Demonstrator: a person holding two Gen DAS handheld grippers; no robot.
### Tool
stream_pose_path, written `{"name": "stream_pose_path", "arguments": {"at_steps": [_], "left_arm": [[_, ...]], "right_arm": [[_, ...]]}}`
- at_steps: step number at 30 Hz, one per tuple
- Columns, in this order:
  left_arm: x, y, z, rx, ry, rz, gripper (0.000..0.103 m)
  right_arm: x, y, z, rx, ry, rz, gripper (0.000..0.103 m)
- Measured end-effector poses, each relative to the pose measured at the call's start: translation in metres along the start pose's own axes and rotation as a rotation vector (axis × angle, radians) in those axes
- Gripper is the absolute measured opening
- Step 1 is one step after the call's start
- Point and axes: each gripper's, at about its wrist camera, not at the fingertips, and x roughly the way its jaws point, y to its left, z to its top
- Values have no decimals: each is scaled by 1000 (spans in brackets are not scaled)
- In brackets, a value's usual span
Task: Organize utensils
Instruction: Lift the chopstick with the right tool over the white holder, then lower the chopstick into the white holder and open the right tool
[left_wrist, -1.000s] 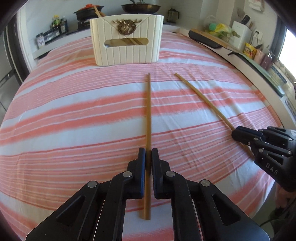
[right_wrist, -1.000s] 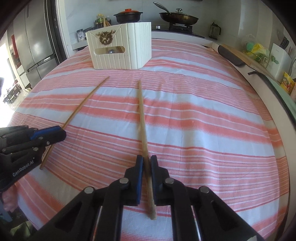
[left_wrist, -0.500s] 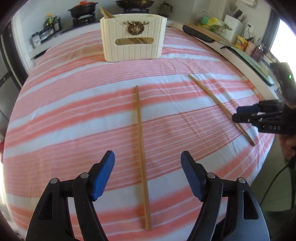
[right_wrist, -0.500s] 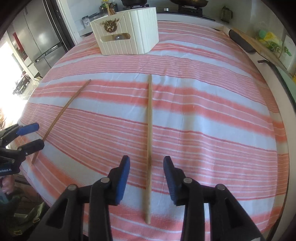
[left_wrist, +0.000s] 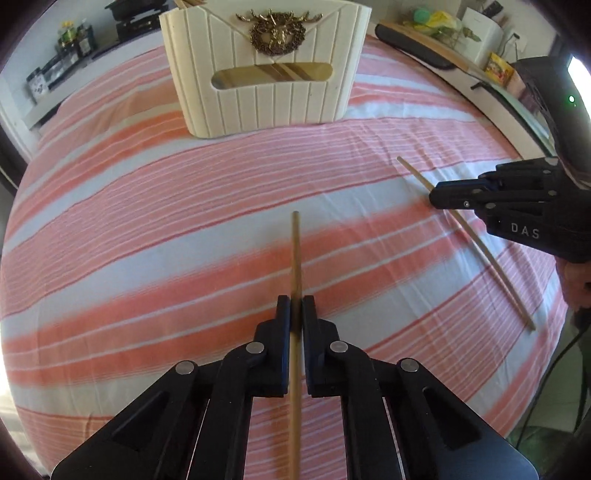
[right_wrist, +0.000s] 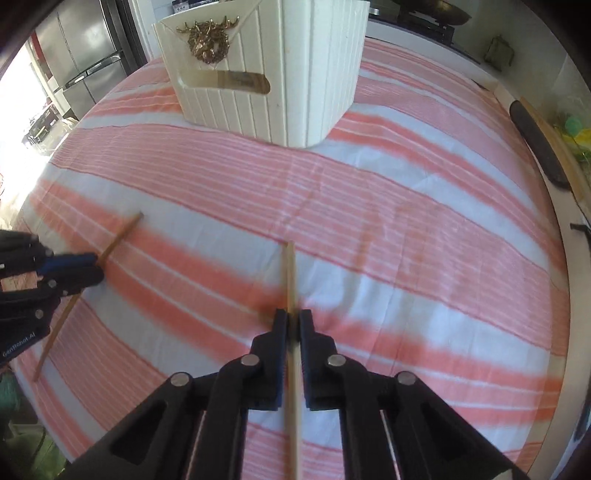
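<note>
The left gripper (left_wrist: 295, 314) had its fingers (left_wrist: 282, 321) closed tight on a wooden chopstick (left_wrist: 295, 258). This stick ran between the fingers toward 12 o'clock, and its tip pointed at the white basket (left_wrist: 266, 92). The right gripper (right_wrist: 291, 325) was also closed on a second chopstick (right_wrist: 290, 273), which ran forward in the same manner, with its far end leaning a little toward 11 o'clock.

In the left wrist view the right gripper (left_wrist: 443, 194) was at 3 o'clock, and its chopstick (left_wrist: 491, 258) crossed under the fingers from 1 o'clock down to 4 o'clock. In the right wrist view the left gripper (right_wrist: 85, 266) was at 9 o'clock, with its chopstick (right_wrist: 122, 232) coming out in front toward 1 o'clock and behind toward 7 o'clock.

Both sticks were above the bench, which was covered by a cloth (left_wrist: 147, 221) with orange and white stripes. Whether they touched the cloth or were a little lifted, I cannot tell. The basket stood on the cloth at 12 o'clock, well apart from both stick tips. It had a gold ornament (left_wrist: 277, 33) like a deer head on the front and a long handle slot under it. Some wooden sticks (left_wrist: 186, 3) stood out from its top at 11 o'clock.
</note>
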Motion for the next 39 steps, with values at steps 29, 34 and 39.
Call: {"name": "stream_pose_path", "arguments": {"at_steps": [29, 34, 39], "left_arm": [[-249, 20, 21, -101, -697, -69, 4], [-272, 30, 74, -101, -781, -28, 4], [-248, 44, 131, -134, -765, -5, 4]], "right_arm": [[-258, 2, 4, 9, -770, 19, 7], [-280, -16, 53, 34, -857, 40, 7], [-279, -24, 107, 49, -906, 60, 7]]}}
